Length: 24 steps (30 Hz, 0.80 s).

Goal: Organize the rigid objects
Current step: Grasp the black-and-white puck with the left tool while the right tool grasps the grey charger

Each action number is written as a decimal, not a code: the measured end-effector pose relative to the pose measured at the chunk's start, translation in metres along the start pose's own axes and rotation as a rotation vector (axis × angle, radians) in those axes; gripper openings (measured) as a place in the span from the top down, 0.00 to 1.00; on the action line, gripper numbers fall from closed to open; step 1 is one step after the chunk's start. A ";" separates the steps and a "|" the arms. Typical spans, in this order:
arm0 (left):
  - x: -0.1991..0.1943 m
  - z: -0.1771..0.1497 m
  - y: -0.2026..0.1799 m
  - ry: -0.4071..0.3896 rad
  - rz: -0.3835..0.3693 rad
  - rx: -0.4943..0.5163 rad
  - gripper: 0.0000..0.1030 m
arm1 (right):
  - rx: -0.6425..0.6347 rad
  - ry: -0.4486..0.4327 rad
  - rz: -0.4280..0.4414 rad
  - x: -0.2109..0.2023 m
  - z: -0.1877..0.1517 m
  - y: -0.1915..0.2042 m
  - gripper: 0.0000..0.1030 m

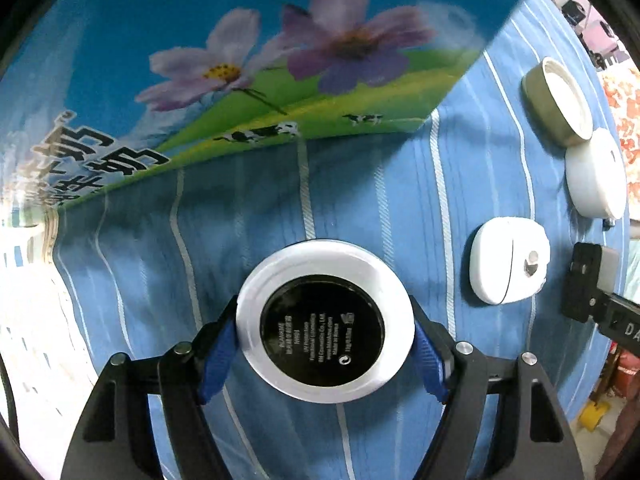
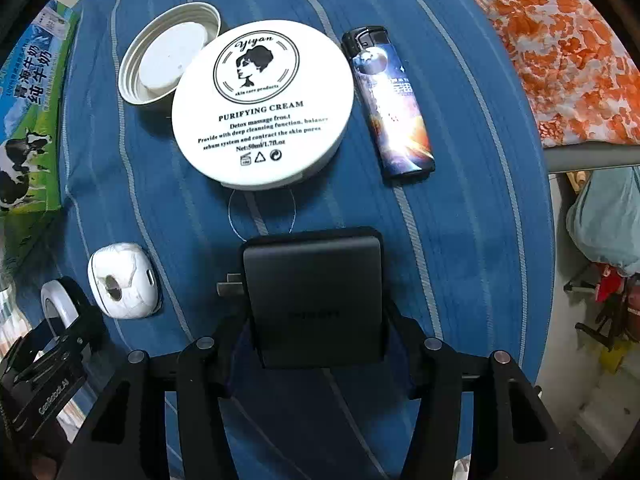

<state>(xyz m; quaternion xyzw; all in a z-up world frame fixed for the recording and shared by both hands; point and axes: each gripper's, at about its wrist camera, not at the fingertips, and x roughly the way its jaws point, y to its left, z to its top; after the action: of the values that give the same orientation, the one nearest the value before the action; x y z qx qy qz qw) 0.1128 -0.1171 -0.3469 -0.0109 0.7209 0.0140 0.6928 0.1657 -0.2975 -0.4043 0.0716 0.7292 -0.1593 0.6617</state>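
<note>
Both grippers point straight down. Left gripper (image 1: pixel 325 354): blue pads clamped on the sides of a round compact (image 1: pixel 325 322). Right gripper (image 2: pixel 318 344): jaws closed against a black charger (image 2: pixel 316 296).

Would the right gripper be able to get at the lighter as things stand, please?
Probably not yet: the right gripper is shut on the black charger. The lighter itself lies uncovered on the blue cloth, beside the cream jar.

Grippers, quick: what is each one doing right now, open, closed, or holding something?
Left gripper: closed on the round white compact, blue fingers pressing its sides.
Right gripper: closed on the black charger block.
</note>
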 end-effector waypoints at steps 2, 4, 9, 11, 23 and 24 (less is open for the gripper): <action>-0.001 0.002 0.003 -0.001 0.001 0.006 0.28 | -0.005 -0.004 -0.004 0.000 0.001 0.001 0.43; -0.001 0.003 0.003 -0.004 -0.003 0.002 0.28 | -0.014 -0.007 -0.009 -0.001 0.001 0.003 0.44; -0.009 -0.008 0.019 -0.021 0.001 0.007 0.28 | -0.038 -0.028 -0.024 -0.007 -0.008 0.014 0.45; -0.016 -0.009 0.019 -0.040 0.006 0.018 0.28 | -0.048 -0.038 -0.020 -0.010 -0.017 0.019 0.45; -0.070 -0.020 0.014 -0.142 0.017 0.077 0.29 | -0.124 -0.220 0.008 -0.057 -0.051 0.051 0.45; -0.077 -0.020 0.014 -0.153 0.013 0.081 0.29 | -0.125 -0.229 0.014 -0.061 -0.052 0.053 0.45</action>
<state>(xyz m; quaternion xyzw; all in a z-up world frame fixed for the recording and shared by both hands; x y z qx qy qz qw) 0.0952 -0.1044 -0.2690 0.0228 0.6661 -0.0099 0.7454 0.1403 -0.2245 -0.3473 0.0167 0.6567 -0.1158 0.7450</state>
